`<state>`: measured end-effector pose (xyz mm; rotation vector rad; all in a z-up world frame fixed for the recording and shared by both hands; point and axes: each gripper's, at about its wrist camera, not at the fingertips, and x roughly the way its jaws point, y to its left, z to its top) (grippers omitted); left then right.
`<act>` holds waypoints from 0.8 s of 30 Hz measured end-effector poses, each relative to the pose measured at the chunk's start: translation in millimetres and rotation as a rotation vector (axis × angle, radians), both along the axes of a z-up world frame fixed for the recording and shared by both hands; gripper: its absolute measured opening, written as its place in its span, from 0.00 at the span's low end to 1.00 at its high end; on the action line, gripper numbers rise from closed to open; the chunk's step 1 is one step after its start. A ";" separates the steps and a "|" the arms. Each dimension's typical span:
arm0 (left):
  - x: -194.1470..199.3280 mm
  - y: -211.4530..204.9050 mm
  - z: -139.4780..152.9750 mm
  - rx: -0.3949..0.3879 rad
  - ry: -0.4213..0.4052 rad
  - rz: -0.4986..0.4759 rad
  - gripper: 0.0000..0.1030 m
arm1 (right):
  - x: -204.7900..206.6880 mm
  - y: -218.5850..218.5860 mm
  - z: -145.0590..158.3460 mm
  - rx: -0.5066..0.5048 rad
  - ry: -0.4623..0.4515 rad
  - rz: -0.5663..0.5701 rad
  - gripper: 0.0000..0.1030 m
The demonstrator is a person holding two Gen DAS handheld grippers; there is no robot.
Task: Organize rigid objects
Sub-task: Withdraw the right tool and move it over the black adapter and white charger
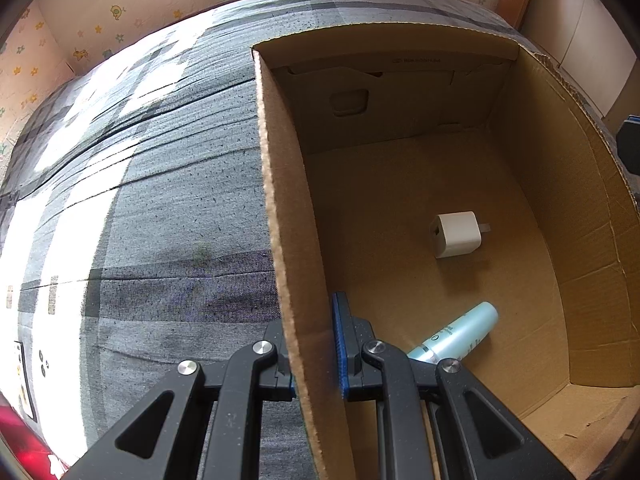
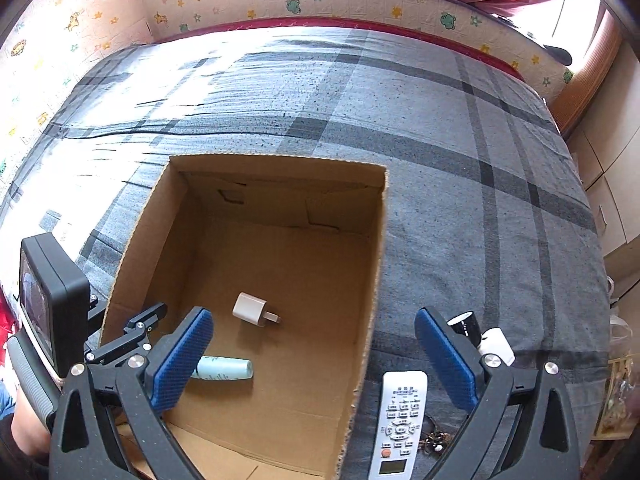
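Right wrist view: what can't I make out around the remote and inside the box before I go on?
- Remote: lower end cut by frame edge; button labels too small.
- Black and white items: hidden behind right gripper finger.
- Dark tangle beside remote: too small to identify.
- Tube: cap end hidden by left gripper.

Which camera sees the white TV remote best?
The right wrist view: the remote lies in full sight on the bed, between the open right gripper fingers, beside the box. The left wrist view doesn't show it.
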<state>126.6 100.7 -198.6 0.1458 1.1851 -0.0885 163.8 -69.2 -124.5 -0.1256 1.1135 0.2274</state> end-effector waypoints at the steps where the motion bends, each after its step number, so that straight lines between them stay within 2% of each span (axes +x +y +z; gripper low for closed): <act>1: -0.1 -0.5 -0.5 0.002 0.000 0.000 0.14 | 0.0 -5.5 1.8 -0.005 -0.003 -0.005 1.00; 13: 0.0 -2.4 -1.0 0.002 0.000 -0.001 0.14 | 5.0 -79.8 9.2 -0.039 -0.030 -0.113 1.00; 24: -0.7 -1.4 1.4 0.002 -0.002 0.000 0.14 | 12.4 -142.7 -32.3 -0.076 0.023 -0.219 1.00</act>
